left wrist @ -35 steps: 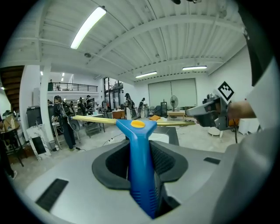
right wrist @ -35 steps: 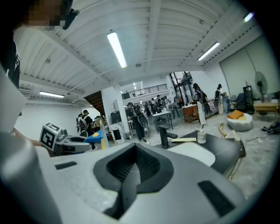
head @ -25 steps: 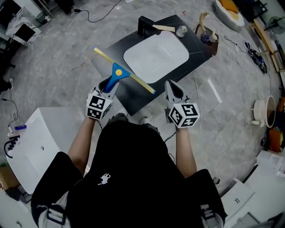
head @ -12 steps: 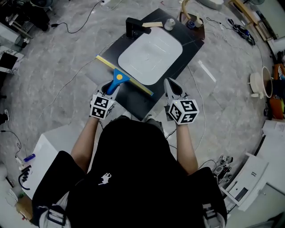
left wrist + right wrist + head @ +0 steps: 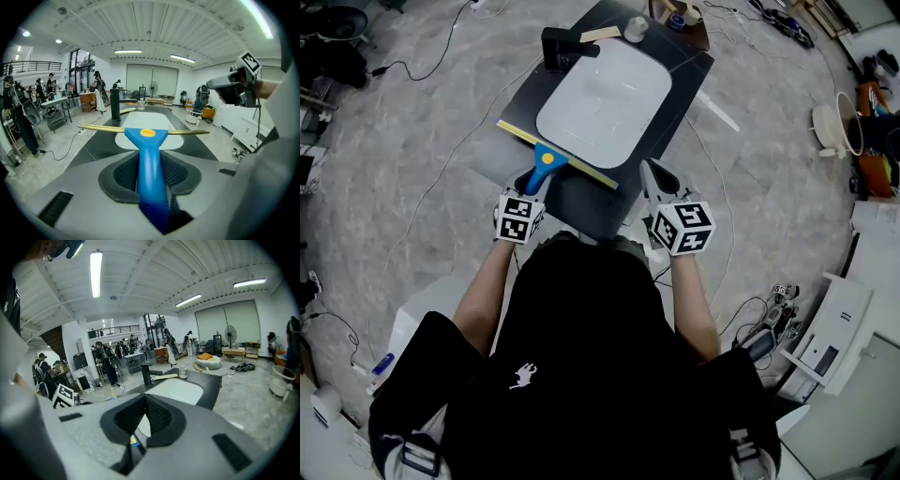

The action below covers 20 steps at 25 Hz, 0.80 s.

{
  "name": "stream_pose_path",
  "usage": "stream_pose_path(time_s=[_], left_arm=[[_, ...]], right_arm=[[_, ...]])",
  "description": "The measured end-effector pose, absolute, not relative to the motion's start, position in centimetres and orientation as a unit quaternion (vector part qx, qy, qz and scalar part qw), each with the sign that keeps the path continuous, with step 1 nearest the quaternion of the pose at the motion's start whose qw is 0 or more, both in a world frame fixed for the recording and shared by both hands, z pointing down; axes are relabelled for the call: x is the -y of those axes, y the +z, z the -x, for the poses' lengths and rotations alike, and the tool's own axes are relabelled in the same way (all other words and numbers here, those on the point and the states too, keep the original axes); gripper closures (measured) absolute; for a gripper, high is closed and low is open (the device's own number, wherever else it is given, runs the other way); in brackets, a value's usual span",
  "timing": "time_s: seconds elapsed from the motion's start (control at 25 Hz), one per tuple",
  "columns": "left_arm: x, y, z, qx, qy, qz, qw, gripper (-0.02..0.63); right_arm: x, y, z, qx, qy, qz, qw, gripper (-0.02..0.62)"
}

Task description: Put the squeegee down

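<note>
Squeegee (image 5: 548, 157) handle is clamped between the pads of the left gripper (image 5: 534, 180). The yellow blade is held across the near rim of the white basin (image 5: 605, 103), over the black slab (image 5: 581, 204); contact with the slab cannot be told. Right gripper (image 5: 653, 176) jaws are together and empty, at the slab's near right edge. Grey floor (image 5: 441, 131) is seen open on both sides.

One squeegee (image 5: 551, 160), one sink (image 5: 605, 101), two grippers (image 5: 533, 180) (image 5: 653, 174).
</note>
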State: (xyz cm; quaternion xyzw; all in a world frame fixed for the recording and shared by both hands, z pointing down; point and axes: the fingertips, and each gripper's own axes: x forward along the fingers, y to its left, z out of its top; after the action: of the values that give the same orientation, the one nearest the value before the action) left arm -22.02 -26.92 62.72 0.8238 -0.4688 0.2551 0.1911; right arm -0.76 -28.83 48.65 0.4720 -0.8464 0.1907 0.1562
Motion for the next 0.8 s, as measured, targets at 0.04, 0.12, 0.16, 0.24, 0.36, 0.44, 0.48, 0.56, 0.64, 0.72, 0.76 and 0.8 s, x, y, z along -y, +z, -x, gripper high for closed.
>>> stream_pose_path(time_s=[0.04,0.12,0.16,0.24,0.36,0.44,0.48,0.56,0.64,0.72,0.76,0.8], left_arm=[[27.0,63.2,22.1,0.468,0.257,-0.823,0.195,0.476],[27.1,64.2,22.1,0.464,0.262,-0.822,0.202,0.476],[27.2,64.8,22.1,0.462,0.265,-0.821,0.206,0.476],[27.1,65.8,22.2,0.461,0.267,-0.818,0.216,0.476],[27.1,66.9,22.1,0.461,0.268,-0.815,0.227,0.476],[27.1,67.5,21.9,0.46,0.27,-0.814,0.231,0.476],[27.1,67.7,21.9,0.459,0.271,-0.814,0.232,0.476],[27.2,68.0,21.6,0.457,0.275,-0.813,0.232,0.476],[27.3,68.3,21.3,0.456,0.276,-0.814,0.23,0.476],[27.5,68.5,21.0,0.453,0.277,-0.816,0.229,0.476],[27.6,68.7,20.9,0.452,0.279,-0.816,0.229,0.476],[27.6,68.9,20.8,0.451,0.28,-0.816,0.229,0.476]], right_arm=[[28.7,49.0,1.0,0.845,0.192,-0.472,0.161,0.594],[28.4,49.6,1.1,0.842,0.196,-0.474,0.169,0.594],[28.3,49.8,1.0,0.839,0.198,-0.476,0.172,0.594],[28.0,50.2,0.9,0.835,0.2,-0.481,0.176,0.594],[27.7,50.8,0.8,0.831,0.203,-0.486,0.181,0.594],[27.4,51.1,0.6,0.828,0.206,-0.487,0.186,0.594],[27.3,51.2,0.6,0.827,0.207,-0.487,0.188,0.594],[27.2,51.4,0.4,0.826,0.209,-0.488,0.191,0.594],[27.1,51.6,0.2,0.824,0.211,-0.49,0.193,0.594],[27.1,51.7,-0.1,0.822,0.211,-0.492,0.195,0.594],[27.0,51.8,-0.2,0.821,0.211,-0.493,0.196,0.594],[27.0,51.8,-0.4,0.82,0.212,-0.495,0.196,0.594]])
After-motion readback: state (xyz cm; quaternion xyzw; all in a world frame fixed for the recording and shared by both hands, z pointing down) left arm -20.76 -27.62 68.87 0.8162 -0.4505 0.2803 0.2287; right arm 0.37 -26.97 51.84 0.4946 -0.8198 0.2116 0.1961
